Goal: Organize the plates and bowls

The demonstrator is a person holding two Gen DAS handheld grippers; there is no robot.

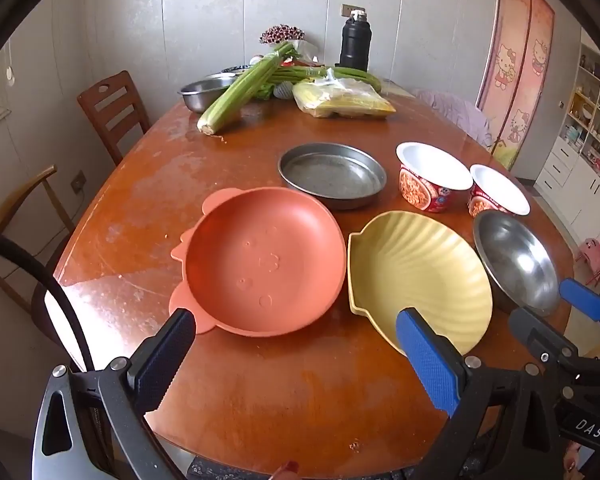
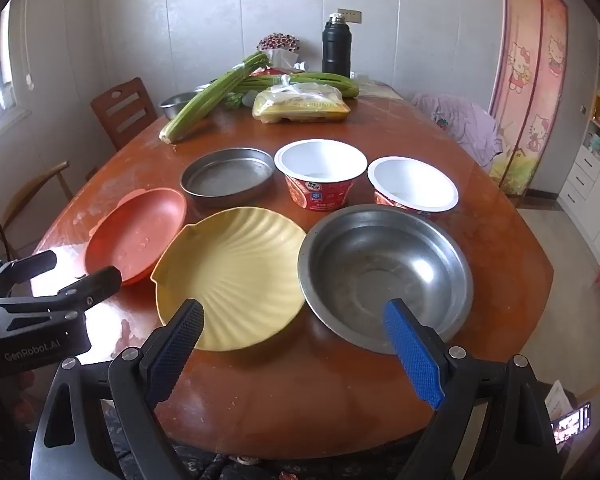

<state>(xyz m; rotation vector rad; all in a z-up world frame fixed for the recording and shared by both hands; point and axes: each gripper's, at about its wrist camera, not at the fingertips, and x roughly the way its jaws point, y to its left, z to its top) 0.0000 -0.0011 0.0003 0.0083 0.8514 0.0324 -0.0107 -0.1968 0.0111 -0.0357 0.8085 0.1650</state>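
- In the left wrist view the steel bowl [image 1: 516, 260] has its near rim partly covered by the right gripper [image 1: 556, 312]; that gripper's body runs off the right edge.
- The second noodle cup [image 1: 498, 196] is hidden at its base behind the steel bowl.
- The print on the noodle cup [image 2: 320, 178] is too small to read.
- The far metal basin [image 1: 204, 94] lies half behind the celery [image 1: 244, 84].
- The purple cloth [image 2: 464, 120] covers whatever it lies on.
- In the right wrist view the left gripper [image 2: 60, 272] is cut by the left edge.
- The shelf contents [image 1: 588, 120] are too small to tell.
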